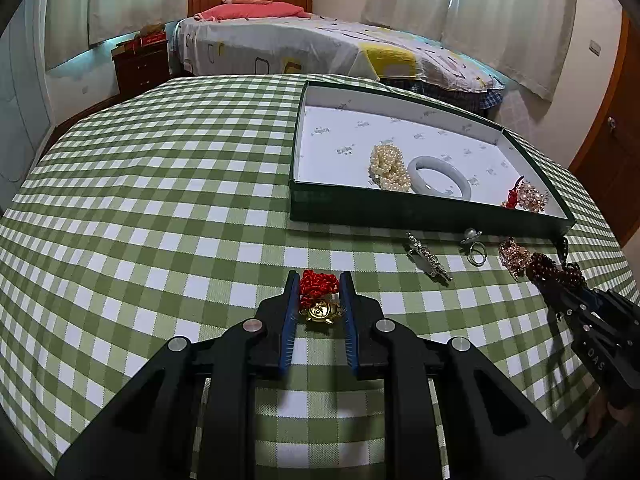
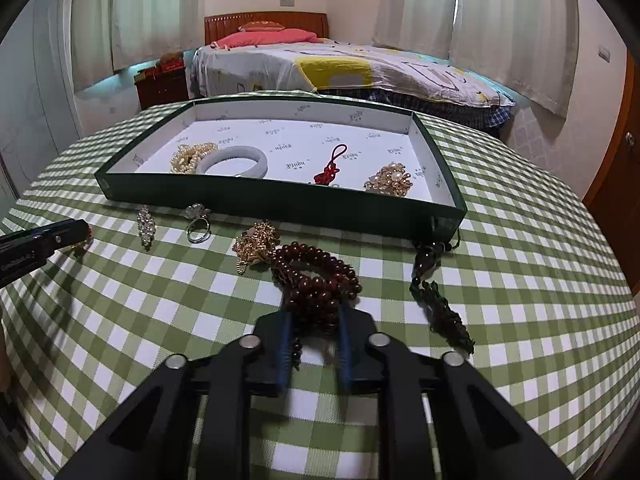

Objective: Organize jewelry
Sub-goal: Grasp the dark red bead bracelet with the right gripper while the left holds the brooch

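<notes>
A green tray point(image 1: 400, 214) with a white floor holds a pearl bracelet point(image 1: 389, 168), a pale jade bangle point(image 1: 440, 178), a red knot charm point(image 2: 330, 168) and a gold brooch point(image 2: 390, 180). My left gripper point(image 1: 319, 284) has its jaws closed around a red knot with a gold pendant point(image 1: 320, 300) on the cloth. My right gripper point(image 2: 312, 312) is closed on a dark red bead bracelet point(image 2: 316, 280). On the cloth before the tray lie a crystal brooch point(image 1: 428, 258), a ring point(image 1: 476, 252) and a gold brooch point(image 2: 256, 246).
The table has a green and white checked cloth point(image 1: 160, 200). A dark bead string with a green tassel point(image 2: 440, 304) lies to the right of the bead bracelet. A bed point(image 1: 300, 46) and a nightstand point(image 1: 142, 64) stand behind the table.
</notes>
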The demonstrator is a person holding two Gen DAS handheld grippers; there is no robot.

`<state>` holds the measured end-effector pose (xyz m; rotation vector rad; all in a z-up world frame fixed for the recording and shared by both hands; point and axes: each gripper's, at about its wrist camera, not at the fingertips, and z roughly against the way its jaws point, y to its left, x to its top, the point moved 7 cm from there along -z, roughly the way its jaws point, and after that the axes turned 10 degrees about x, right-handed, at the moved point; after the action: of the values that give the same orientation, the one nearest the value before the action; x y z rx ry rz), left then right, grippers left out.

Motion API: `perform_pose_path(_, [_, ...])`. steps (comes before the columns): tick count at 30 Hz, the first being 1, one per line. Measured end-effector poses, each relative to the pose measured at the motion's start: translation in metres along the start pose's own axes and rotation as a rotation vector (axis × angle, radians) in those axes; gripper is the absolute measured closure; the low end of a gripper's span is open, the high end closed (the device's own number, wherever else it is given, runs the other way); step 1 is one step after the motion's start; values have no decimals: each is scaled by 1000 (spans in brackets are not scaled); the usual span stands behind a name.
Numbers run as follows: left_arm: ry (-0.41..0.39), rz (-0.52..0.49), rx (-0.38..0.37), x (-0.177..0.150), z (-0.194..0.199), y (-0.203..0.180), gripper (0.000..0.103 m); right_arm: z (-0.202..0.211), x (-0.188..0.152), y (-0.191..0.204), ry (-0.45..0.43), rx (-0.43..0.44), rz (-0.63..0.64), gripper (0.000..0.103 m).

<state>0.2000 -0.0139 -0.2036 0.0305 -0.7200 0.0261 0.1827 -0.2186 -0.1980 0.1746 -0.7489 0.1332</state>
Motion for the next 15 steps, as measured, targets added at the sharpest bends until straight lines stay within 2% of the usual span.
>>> perform_pose_path(3, [-1, 2, -2, 0, 1, 0, 83, 4, -1, -1, -11, 18, -23, 91])
perform_pose_path(15, [-42, -6, -18, 6, 22, -4, 83, 28, 5, 1, -73, 20, -24, 91])
